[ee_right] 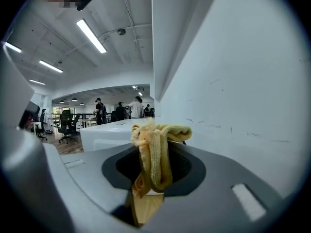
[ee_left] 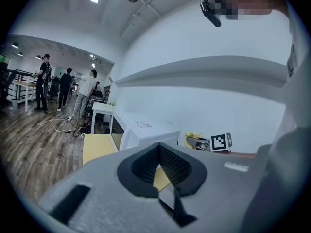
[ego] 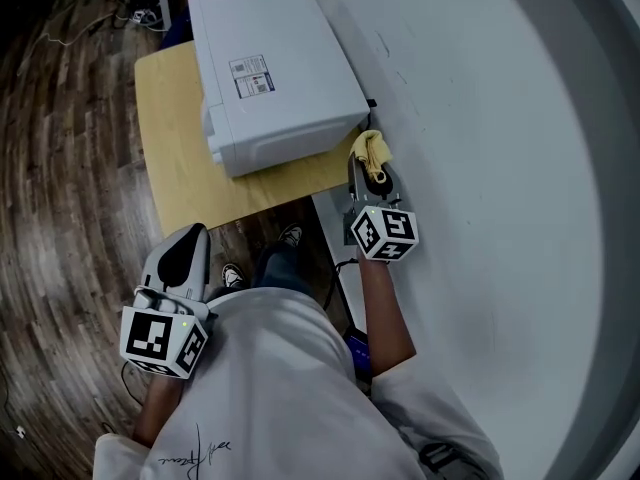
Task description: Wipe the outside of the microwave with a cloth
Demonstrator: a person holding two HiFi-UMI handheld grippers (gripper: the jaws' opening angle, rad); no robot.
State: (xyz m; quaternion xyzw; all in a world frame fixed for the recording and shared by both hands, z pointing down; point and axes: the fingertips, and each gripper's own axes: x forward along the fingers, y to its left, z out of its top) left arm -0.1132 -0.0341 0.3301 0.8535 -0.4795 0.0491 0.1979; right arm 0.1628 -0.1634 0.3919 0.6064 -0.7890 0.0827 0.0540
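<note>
A white microwave (ego: pixel 275 63) stands on a yellow wooden table (ego: pixel 175 158), its back close to the white wall. My right gripper (ego: pixel 372 178) is shut on a bunched yellow cloth (ego: pixel 372 151) just off the microwave's near right corner, between it and the wall. In the right gripper view the cloth (ee_right: pixel 154 154) hangs folded over the jaws, with the microwave (ee_right: pixel 104 135) behind it to the left. My left gripper (ego: pixel 185 251) is held low by my body, over the floor in front of the table, shut and empty. The left gripper view shows the microwave (ee_left: pixel 146 132) and the cloth (ee_left: pixel 193 136) ahead.
The white wall (ego: pixel 500 118) runs close along the right side. Dark wood floor (ego: pixel 60 168) lies left of the table, with cables (ego: pixel 110 13) at the far end. My shoes (ego: pixel 290 236) stand by the table's near edge. Several people (ee_left: pixel 63 89) stand far off.
</note>
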